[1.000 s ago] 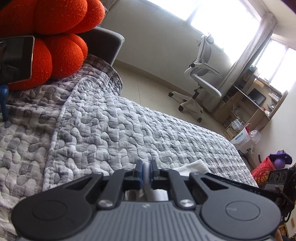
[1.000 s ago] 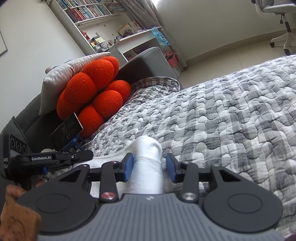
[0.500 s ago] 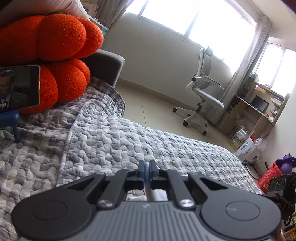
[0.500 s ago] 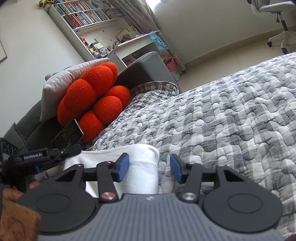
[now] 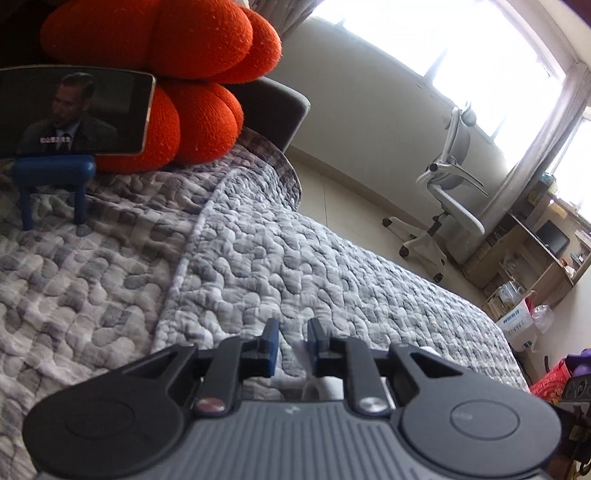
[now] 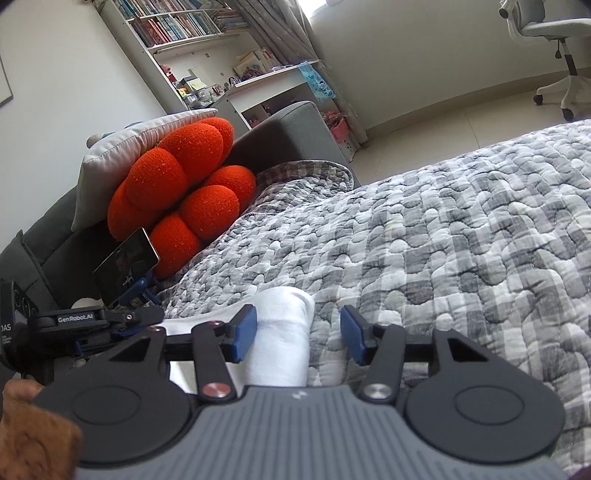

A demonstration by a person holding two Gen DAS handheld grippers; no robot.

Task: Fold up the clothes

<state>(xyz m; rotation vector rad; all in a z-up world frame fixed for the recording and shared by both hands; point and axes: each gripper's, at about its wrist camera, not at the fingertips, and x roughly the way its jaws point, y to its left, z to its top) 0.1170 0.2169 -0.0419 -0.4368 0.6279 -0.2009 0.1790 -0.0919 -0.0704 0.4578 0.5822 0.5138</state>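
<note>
A white garment (image 6: 284, 343) lies folded into a thick band on the grey quilted bedspread (image 6: 443, 258). My right gripper (image 6: 299, 332) hovers just over its end, open wide, with the left pad above the cloth and the right pad over the quilt. My left gripper (image 5: 293, 343) is open by a narrow gap. A thin edge of the white garment (image 5: 327, 386) shows below and between its fingers, touching neither pad clearly. In the right wrist view the left gripper (image 6: 96, 319) sits at the garment's far left end, with a hand behind it.
An orange knotted cushion (image 5: 177, 74) and a phone on a blue stand (image 5: 74, 110) sit at the head of the bed, by a grey headboard (image 6: 280, 136) and a white pillow (image 6: 122, 151). An office chair (image 5: 443, 195), desk (image 5: 535, 243) and bookshelf (image 6: 184, 29) stand beyond.
My left gripper went from shut on the white cloth to open and tilted towards the phone. The right gripper's jaws spread wider over the garment.
</note>
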